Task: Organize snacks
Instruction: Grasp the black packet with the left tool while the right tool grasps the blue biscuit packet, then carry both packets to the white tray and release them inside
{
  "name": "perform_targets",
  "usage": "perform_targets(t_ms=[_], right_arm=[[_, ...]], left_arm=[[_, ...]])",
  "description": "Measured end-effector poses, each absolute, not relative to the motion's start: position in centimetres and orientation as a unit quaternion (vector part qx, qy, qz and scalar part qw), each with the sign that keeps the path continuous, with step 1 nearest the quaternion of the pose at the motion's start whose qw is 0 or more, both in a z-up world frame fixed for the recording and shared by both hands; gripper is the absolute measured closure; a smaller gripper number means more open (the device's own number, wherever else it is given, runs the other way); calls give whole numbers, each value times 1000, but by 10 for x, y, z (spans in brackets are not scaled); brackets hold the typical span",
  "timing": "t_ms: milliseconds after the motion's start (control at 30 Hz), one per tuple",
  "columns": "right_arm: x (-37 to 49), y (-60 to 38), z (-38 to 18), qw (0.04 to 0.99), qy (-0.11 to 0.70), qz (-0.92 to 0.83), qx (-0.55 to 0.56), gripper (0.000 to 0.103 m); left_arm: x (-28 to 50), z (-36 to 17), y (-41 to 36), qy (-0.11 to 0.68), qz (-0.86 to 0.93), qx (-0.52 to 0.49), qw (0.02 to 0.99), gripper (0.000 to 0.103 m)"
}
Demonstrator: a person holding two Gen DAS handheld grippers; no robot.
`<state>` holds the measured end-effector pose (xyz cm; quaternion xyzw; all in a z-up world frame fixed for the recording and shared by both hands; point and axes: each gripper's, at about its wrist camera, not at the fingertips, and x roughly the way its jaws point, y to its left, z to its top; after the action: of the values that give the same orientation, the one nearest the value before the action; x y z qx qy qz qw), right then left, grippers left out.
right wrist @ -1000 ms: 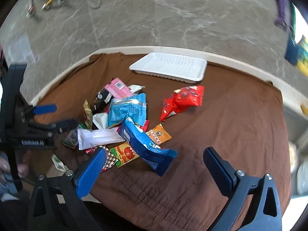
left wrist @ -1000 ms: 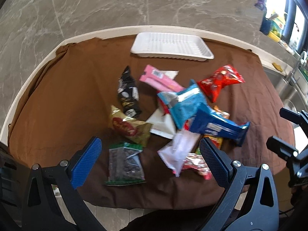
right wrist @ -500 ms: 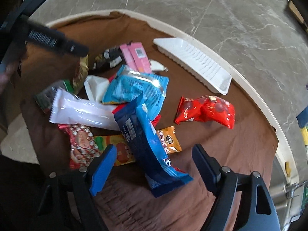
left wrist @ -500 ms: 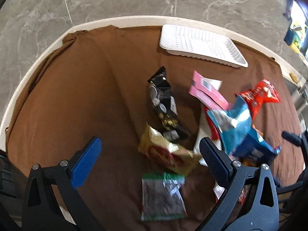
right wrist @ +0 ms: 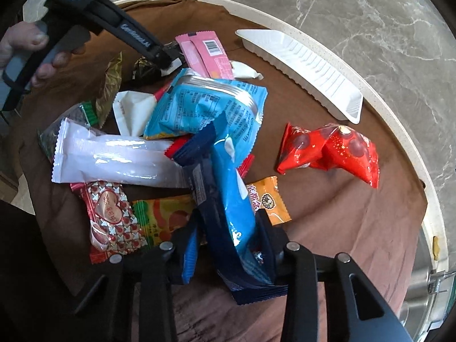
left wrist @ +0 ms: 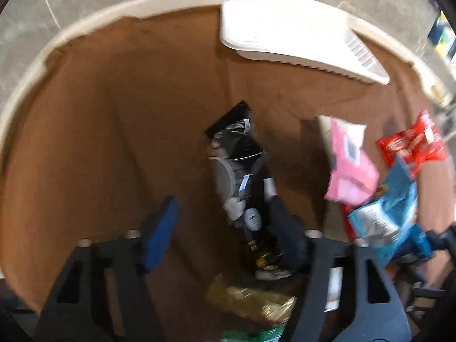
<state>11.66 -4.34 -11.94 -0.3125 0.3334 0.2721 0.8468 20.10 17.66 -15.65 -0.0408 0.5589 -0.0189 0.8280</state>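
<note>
The right claw [right wrist: 230, 248] was closing on the dark blue packet [right wrist: 228, 199], which lay between its jaws; both pads appeared to touch the packet's near end. The packet's long axis ran almost straight away from the claw, toward the snack pile on the brown cloth [right wrist: 342, 213], so the grip fell across its short width. The white tray [right wrist: 307, 68] lay beyond, at the far edge of the counter [right wrist: 399, 119], well apart from the packet.

The left claw [left wrist: 222, 228] was also closing. The black packet [left wrist: 242, 171] lay ahead of it with its long axis pointing away toward the tray [left wrist: 299, 40]; its near end sat against the right-hand finger, while the blue pad [left wrist: 161, 228] stood clear of it. No grip was yet made there, in this reading. The left claw was the nearer to the black packet, the right to the blue one.

Compared with a second earlier, both claws had stood fully wide above the pile. Both were now lower and narrowed, each aligned on its own packet. The left view had shifted from the pile's middle to its left side.
</note>
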Motion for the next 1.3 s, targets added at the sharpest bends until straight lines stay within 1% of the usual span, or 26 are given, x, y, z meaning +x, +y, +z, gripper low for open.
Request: perform_targets(t_ms=[33,67,100,133,200,300,533,600,767,1033,1300], right_arm=[[118,-44,-119,847,334,273,-310,64],[119,-45,-118,848,334,274,-307,64],[120,-46,-117,849,334,273,-304,65],[121,-47,-116,850,336,274,-298,66],[126,-49,-112,853,340,280,-279,66],[130,-53,-105,855,348,289,-253,66],[143,-66,-81,857,372,322,-152,66],[150,-72,-76,854,383,331,-119,66],[176,-86,-63,845,405,349,-33,66],[207,-99,-25,835,410,364,46,66],[276,-112,7,822,422,357,138,66]], left_arm=[[204,-159,180,563,-34,-65,823,67],[208,-162,185,560,-51,-95,821,68],[210,-162,187,559,-52,-100,821,74],[213,-164,189,559,-60,-104,821,78],[217,-165,190,561,-75,-112,817,85],[222,-167,189,563,-85,-110,815,88],[226,-160,194,560,-99,-121,814,89],[203,-154,188,555,-99,-130,816,89],[205,-137,198,544,-103,-136,822,89],[241,-100,204,525,-133,-151,827,89],[298,-76,200,511,-160,-140,833,89]])
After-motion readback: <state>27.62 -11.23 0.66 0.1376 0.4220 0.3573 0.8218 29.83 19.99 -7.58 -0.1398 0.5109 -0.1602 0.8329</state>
